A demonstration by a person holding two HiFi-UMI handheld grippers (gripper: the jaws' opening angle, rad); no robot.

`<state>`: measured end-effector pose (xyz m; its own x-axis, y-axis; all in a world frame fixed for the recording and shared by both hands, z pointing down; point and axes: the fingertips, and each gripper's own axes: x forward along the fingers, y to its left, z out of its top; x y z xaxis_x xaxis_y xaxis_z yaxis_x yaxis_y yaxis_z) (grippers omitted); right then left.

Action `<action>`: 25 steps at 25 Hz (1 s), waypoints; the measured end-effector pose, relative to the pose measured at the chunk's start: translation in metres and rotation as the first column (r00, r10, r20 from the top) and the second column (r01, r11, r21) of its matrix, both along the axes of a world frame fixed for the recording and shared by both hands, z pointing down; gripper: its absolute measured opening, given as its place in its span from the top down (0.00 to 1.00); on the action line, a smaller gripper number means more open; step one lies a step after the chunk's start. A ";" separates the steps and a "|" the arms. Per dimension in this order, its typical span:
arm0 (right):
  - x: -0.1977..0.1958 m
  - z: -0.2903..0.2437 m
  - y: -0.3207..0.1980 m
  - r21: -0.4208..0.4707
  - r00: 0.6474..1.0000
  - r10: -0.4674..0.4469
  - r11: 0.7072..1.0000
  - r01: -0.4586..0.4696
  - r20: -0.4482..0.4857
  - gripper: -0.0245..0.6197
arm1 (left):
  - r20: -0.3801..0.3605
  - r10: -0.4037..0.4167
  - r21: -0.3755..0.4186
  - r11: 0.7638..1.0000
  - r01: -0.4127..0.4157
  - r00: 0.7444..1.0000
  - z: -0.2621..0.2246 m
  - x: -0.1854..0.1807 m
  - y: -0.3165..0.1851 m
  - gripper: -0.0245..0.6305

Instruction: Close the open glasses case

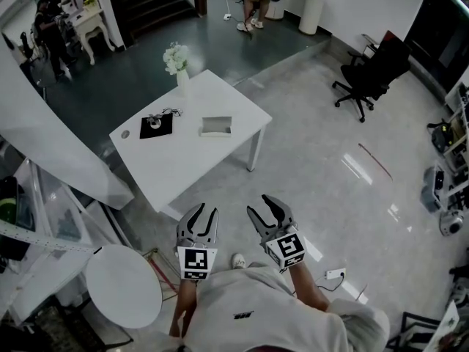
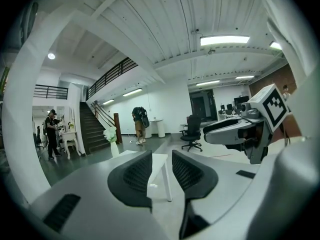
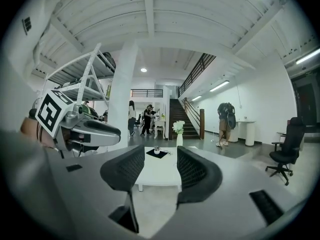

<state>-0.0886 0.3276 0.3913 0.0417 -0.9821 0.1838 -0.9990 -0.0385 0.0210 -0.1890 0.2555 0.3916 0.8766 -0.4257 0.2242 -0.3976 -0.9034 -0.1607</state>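
The open glasses case [image 1: 216, 127], pale with its lid up, lies on the white table [image 1: 183, 163] well ahead of me, right of a black mat [image 1: 156, 125] that carries a small object. Both grippers hang side by side over the floor, short of the table's near corner. My left gripper [image 1: 204, 210] [image 2: 161, 159] stands open with a narrow gap and nothing between its pads. My right gripper [image 1: 260, 205] [image 3: 160, 156] is open wider and holds nothing; through its jaws I see the table and the mat [image 3: 156, 154].
A vase of white flowers [image 1: 178, 64] stands at the table's far corner. A black office chair [image 1: 366, 79] is at the right, a round white table [image 1: 123, 284] at my left, shelving along the left edge. A power strip [image 1: 335, 273] lies on the floor. People stand far back.
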 end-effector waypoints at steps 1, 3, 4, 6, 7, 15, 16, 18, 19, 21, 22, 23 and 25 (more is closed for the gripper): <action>0.005 0.000 -0.003 0.002 1.000 -0.006 1.000 0.006 0.000 0.64 | 0.000 -0.002 0.002 1.000 0.002 1.000 -0.001 0.005 -0.001 0.75; 0.015 0.002 -0.008 0.002 1.000 -0.015 1.000 0.015 0.002 0.64 | 0.001 -0.005 0.005 1.000 0.005 1.000 0.000 0.014 -0.004 0.75; 0.018 0.004 -0.010 0.000 1.000 -0.019 1.000 0.019 0.004 0.64 | 0.004 -0.007 0.004 1.000 0.007 1.000 0.001 0.017 -0.005 0.75; 0.023 0.007 -0.015 -0.001 1.000 -0.023 1.000 0.023 0.013 0.64 | 0.010 -0.013 0.003 1.000 0.012 1.000 0.002 0.021 -0.009 0.75; 0.024 0.008 -0.018 -0.001 1.000 -0.026 1.000 0.026 0.018 0.64 | 0.012 -0.016 0.003 1.000 0.016 1.000 0.003 0.022 -0.012 0.75; 0.030 0.017 -0.045 -0.023 0.998 -0.046 0.999 0.047 0.040 0.64 | 0.022 -0.035 -0.005 0.999 0.035 0.999 0.007 0.030 -0.039 0.75; 0.031 0.017 -0.049 -0.023 0.998 -0.048 0.999 0.049 0.039 0.64 | 0.022 -0.035 -0.005 0.999 0.036 0.999 0.008 0.030 -0.044 0.75; 0.033 0.018 -0.060 -0.020 0.998 -0.049 0.999 0.049 0.035 0.64 | 0.020 -0.035 -0.002 0.999 0.035 0.999 0.009 0.033 -0.054 0.76; 0.035 0.018 -0.066 -0.019 0.998 -0.047 0.999 0.047 0.034 0.64 | 0.018 -0.034 -0.001 0.999 0.034 0.999 0.010 0.034 -0.060 0.75; 0.038 0.019 -0.077 -0.018 0.999 -0.041 0.999 0.042 0.033 0.64 | 0.014 -0.031 -0.003 1.000 0.031 0.999 0.011 0.038 -0.071 0.75; 0.040 0.019 -0.082 -0.019 0.999 -0.038 0.999 0.039 0.033 0.64 | 0.013 -0.029 -0.004 1.000 0.029 0.999 0.012 0.040 -0.077 0.76; 0.043 0.019 -0.087 -0.020 0.999 -0.035 0.999 0.035 0.032 0.64 | 0.012 -0.026 -0.006 1.000 0.026 1.000 0.013 0.042 -0.082 0.76; 0.048 0.020 -0.098 -0.025 0.999 -0.029 0.999 0.029 0.029 0.64 | 0.012 -0.021 -0.011 1.000 0.021 1.000 0.015 0.047 -0.094 0.76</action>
